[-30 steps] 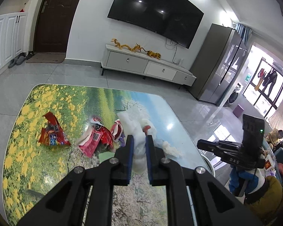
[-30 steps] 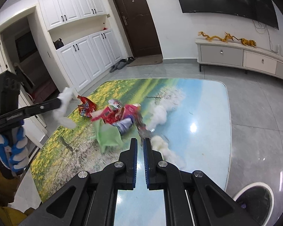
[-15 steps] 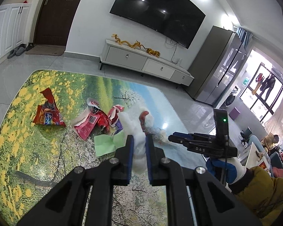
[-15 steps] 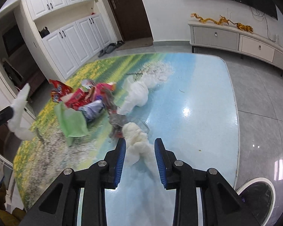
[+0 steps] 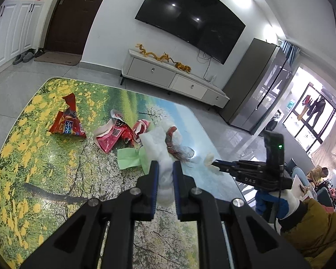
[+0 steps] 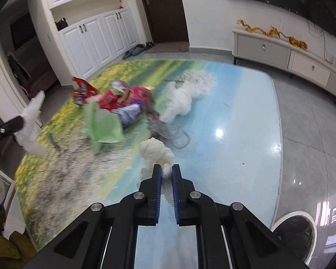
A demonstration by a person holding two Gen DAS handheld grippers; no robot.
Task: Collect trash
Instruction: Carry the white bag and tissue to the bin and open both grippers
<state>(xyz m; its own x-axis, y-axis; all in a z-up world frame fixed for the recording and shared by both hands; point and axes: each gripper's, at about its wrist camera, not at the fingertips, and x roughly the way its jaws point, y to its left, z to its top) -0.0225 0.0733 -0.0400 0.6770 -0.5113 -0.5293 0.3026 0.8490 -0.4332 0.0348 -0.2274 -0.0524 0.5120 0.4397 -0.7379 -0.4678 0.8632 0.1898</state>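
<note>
Both grippers are loaded. The left gripper (image 5: 163, 170) has its fingers pinched on a white tissue wad (image 5: 159, 145), held clear above the bench (image 5: 44, 179); the same wad shows at the left edge of the right wrist view, off the bench edge. The right gripper (image 6: 166, 172) has its fingers closed narrowly on the near tail of a second white tissue clump (image 6: 156, 151), low over the blue part of the bench; whether the clump has left the surface cannot be told. The step in hand appears to be lifting this second clump. To do it well, the pinch should be kept firm, since only a thin tail is caught and the bulk hangs forward, and the lift should go straight up so the clump does not drag the clear crumpled plastic (image 6: 174, 134) lying just beyond it. Remaining on the bench: a green paper sheet (image 6: 105, 126), red snack wrappers (image 6: 123, 98), a separate red packet (image 5: 67, 125) and a further white tissue heap (image 6: 181, 103). As to containers, a round dark bin (image 6: 295, 231) with a pale rim stands on the floor at the bench's near right corner; its contents cannot be made out. Both held tissues should go there, the right gripper being the nearer.
</note>
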